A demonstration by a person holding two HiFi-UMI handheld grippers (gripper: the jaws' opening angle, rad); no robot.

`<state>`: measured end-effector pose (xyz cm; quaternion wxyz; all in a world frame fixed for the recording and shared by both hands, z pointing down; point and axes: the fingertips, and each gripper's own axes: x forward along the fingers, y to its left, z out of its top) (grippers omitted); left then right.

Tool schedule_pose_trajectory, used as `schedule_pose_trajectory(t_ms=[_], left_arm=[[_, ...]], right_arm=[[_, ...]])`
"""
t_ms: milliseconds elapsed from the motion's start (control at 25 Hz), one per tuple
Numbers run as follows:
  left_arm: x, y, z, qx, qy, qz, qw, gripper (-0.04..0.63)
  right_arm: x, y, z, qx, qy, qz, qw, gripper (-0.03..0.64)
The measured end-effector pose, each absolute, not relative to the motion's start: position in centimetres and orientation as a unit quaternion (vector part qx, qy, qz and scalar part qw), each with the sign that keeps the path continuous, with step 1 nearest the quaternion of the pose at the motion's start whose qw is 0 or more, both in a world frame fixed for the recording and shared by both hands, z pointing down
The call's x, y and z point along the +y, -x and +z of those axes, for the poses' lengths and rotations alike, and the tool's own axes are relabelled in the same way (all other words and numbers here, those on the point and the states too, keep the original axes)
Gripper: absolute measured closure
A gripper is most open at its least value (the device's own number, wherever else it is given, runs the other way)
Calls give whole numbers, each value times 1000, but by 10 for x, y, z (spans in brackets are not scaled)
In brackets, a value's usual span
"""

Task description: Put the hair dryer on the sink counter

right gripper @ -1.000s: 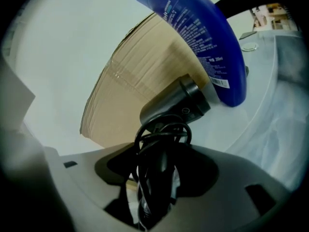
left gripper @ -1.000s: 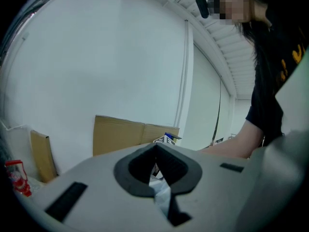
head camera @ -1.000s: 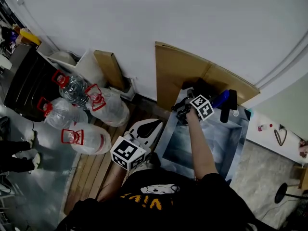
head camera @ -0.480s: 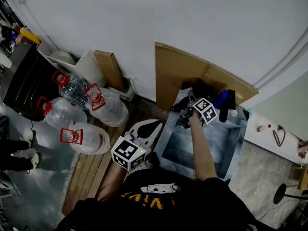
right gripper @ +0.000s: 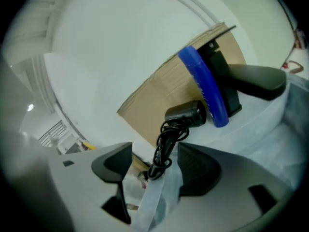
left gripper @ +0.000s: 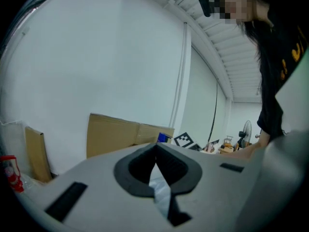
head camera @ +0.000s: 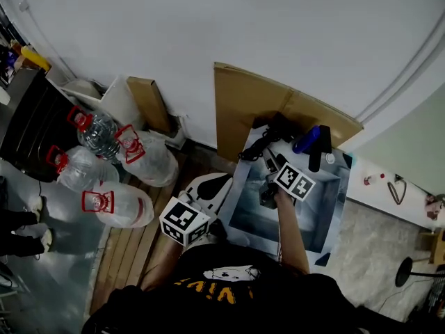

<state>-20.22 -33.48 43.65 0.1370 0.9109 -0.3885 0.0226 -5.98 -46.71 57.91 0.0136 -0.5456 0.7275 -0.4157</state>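
hair dryer [right gripper: 187,114] lies on worktop [right gripper: 241,129], delivered; right claw [right gripper: 154,154] just spread, pinching nothing; left claw [left gripper: 155,151] pressed together, idle.

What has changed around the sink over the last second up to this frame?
The right claw has just been opening. It let go of the hair dryer and drew back toward the person, over the basin. Its pads press on nothing now, and the cord shows just ahead of them. The hair dryer remains on the sink counter beside the blue item. The left claw has hardly moved.
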Motion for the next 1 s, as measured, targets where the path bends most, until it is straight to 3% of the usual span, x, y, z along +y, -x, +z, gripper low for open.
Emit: schedule_pose_trajectory(t_ms=[200,1000], left_arm=[[-329,188,445,-368,-917,31,150,589],[-248,115,468,-303,-934,65,179,589]], right_arm=[[-421,70,547,786,489,-379,4,398],[-255,36,502,833,430,-349,-7,463]])
